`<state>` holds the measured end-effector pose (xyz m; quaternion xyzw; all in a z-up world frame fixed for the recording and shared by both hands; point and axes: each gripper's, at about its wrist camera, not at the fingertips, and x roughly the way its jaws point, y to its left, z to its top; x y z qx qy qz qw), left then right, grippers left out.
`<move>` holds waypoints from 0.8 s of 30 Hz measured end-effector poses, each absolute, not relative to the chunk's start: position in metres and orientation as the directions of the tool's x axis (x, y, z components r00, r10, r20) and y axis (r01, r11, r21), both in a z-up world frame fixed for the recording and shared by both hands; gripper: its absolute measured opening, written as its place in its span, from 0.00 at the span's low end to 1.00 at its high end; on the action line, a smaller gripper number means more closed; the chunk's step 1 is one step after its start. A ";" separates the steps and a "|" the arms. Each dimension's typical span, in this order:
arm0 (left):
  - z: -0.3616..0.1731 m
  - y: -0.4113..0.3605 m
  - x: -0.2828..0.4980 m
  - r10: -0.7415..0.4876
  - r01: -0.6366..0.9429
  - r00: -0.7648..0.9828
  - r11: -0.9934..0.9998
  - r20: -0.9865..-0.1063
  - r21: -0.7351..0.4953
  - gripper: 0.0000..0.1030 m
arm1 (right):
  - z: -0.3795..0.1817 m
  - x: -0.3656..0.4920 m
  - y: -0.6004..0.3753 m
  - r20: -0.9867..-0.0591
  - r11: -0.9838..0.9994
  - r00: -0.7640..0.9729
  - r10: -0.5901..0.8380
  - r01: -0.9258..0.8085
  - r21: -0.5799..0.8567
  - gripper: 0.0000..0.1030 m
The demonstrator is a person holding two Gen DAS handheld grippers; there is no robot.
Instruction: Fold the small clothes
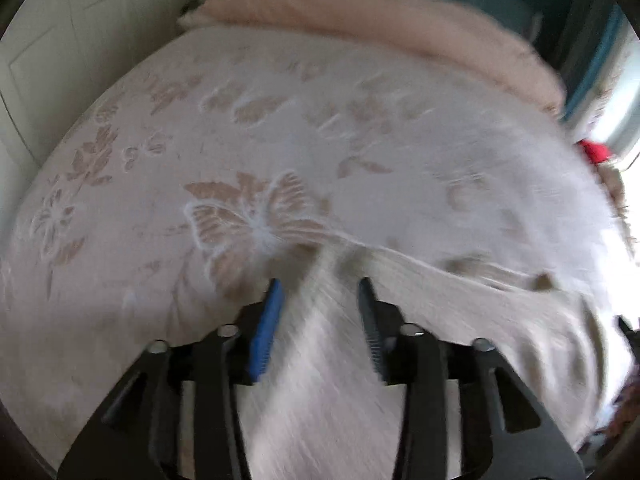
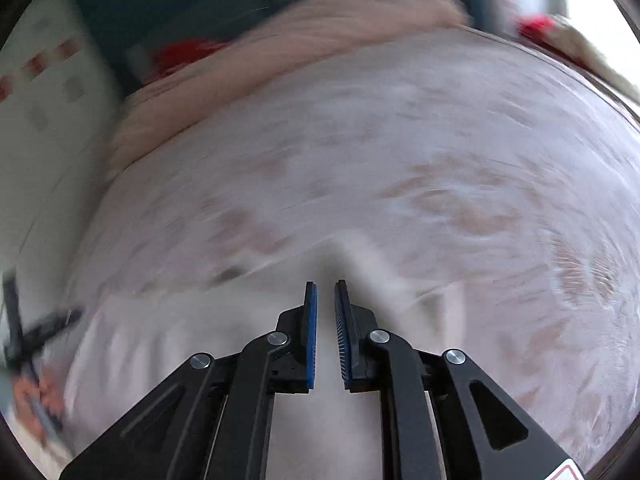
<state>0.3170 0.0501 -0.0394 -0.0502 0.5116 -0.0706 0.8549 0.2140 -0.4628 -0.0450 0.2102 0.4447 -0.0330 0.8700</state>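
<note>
1. Pale garment (image 1: pixel 320 360) lies across the lower frame on the flowered bed (image 1: pixel 160 160), one strip running between my left gripper (image 1: pixel 320 292) fingers, which stand spread.
2. My right gripper (image 2: pixel 326 292) fingers sit nearly together; whether they pinch cloth, I cannot tell.
3. No finished fold shows; I judge most folding remains.

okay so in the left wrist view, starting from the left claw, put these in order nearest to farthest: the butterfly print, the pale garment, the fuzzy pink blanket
1. Pale garment: between the fingers of the left claw, reaching right.
2. Butterfly print: on the bedspread just beyond the fingertips, slightly left.
3. Fuzzy pink blanket: along the bed's far edge, at the top.
</note>
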 end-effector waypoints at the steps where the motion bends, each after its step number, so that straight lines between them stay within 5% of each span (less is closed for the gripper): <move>1: -0.034 0.045 0.300 -0.202 0.096 0.465 0.979 -0.862 -0.178 0.48 | -0.046 0.209 -0.436 -0.793 0.926 0.583 0.177 0.175 0.335 0.12; 4: -0.041 0.022 0.259 -0.243 0.158 0.417 0.968 -0.876 -0.193 0.55 | -0.068 0.196 -0.382 -0.813 0.924 0.504 0.291 0.072 0.375 0.12; 8: -0.091 0.007 0.229 -0.143 0.195 0.357 0.978 -0.923 -0.076 0.57 | -0.105 0.189 -0.341 -0.866 0.975 0.461 0.194 0.005 0.221 0.06; 11: -0.078 0.019 0.222 -0.164 0.171 0.383 0.980 -0.909 -0.105 0.57 | -0.073 0.182 -0.342 -0.850 0.955 0.480 0.217 0.076 0.287 0.17; 19: -0.065 0.060 0.198 -0.193 0.101 0.395 0.981 -0.898 -0.166 0.65 | -0.086 0.150 -0.331 -0.844 0.930 0.433 0.317 0.034 0.367 0.18; 22: -0.041 0.083 0.185 -0.203 0.066 0.457 0.979 -0.866 -0.195 0.86 | -0.052 0.132 -0.367 -0.825 0.939 0.525 0.209 0.127 0.319 0.48; 24: -0.036 0.096 0.187 -0.191 0.033 0.487 0.979 -0.852 -0.201 0.87 | -0.041 0.130 -0.407 -0.816 0.942 0.571 0.092 0.215 0.257 0.58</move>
